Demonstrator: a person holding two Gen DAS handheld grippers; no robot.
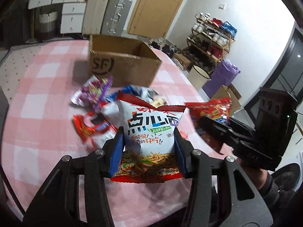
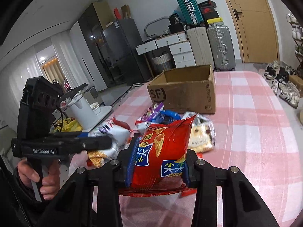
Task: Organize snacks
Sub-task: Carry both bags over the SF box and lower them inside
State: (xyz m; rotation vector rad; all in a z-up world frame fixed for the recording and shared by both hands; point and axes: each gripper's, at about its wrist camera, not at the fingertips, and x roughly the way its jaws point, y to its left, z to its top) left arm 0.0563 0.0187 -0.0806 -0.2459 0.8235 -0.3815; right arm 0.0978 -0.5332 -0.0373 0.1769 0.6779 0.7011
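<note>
My left gripper [image 1: 148, 132] is shut on a white noodle-snack bag [image 1: 151, 124] and holds it above the pink checked table. My right gripper [image 2: 161, 147] is shut on a red crisp bag [image 2: 162, 147], also lifted; it shows in the left wrist view too [image 1: 210, 113]. An open brown cardboard box [image 1: 121, 64] stands behind the snack pile, also in the right wrist view [image 2: 185, 92]. Loose bags lie between: a purple one [image 1: 92, 90], a red-and-white one [image 1: 94, 126], a blue one [image 2: 166, 116] and a clear cookie pack [image 2: 201, 134].
The pink checked tablecloth [image 2: 255, 132] covers the table. A white kettle [image 2: 81, 109] stands past its left edge. Suitcases [image 2: 219, 47], white drawers, a wooden door, a shoe rack [image 1: 212, 37] and shoes on the floor [image 2: 284, 87] surround the table.
</note>
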